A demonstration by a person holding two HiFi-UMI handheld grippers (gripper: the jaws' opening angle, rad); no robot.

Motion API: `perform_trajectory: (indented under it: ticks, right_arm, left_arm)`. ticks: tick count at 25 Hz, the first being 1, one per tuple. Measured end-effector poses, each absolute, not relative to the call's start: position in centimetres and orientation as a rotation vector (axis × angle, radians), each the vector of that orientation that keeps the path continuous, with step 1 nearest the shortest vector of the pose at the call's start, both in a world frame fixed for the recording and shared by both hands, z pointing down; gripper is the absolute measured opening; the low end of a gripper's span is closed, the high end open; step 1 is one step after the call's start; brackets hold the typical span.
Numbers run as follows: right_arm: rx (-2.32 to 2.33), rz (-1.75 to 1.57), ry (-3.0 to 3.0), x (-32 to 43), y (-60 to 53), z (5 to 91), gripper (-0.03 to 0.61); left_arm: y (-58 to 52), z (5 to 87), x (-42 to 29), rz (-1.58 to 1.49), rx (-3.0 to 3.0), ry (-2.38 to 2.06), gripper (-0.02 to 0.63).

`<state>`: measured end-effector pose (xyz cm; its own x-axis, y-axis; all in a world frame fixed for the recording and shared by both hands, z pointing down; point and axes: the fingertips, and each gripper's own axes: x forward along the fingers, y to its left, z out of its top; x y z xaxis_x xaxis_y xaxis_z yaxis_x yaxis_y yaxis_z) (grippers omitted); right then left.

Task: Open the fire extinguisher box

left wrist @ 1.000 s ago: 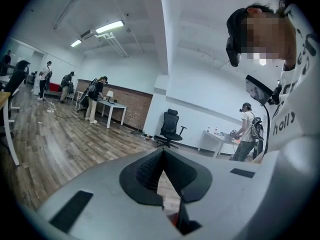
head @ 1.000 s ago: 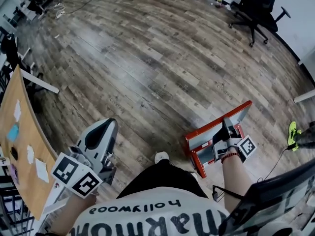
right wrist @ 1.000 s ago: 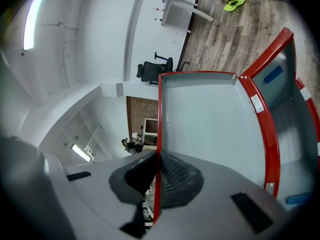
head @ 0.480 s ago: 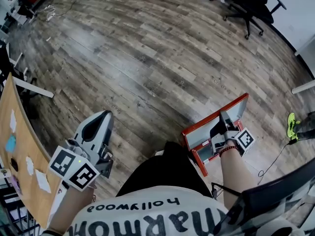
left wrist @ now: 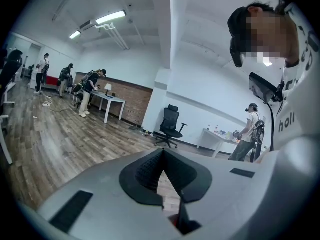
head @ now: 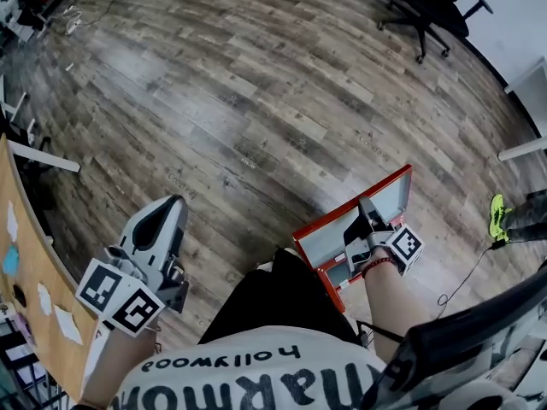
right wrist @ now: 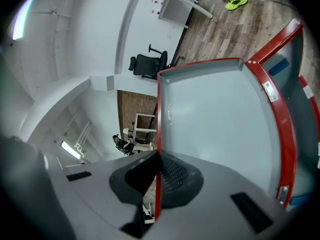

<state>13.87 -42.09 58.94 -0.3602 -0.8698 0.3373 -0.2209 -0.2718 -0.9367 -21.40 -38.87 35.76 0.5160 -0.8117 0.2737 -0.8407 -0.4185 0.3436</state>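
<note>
Fingers of right gripper (right wrist: 156, 176) pinch red edge of box door (right wrist: 215, 114) — best swung along hinge arc, w/o twisting.

Your left gripper (head: 168, 205) hangs low at your left side, pointing forward and slightly down, its jaws closed together on nothing. Your bare left forearm (head: 115, 361) runs back behind it. Your right forearm (head: 385, 301) reaches forward, and the right gripper (head: 365, 205) tilts slightly down, jaws pinched on the thin red edge of the box door (head: 329, 239).
</note>
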Motion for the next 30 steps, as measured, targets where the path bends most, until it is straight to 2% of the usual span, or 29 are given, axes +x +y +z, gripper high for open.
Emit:
perform_trajectory:
  ticks: [30]
  right_arm:
    - [-1.255,-1.841,1.607,11.9,-45.5,62.4,0.025]
  left_arm:
    - [-40.7,36.4,-22.0,0.12,2.206,-1.487,0.006]
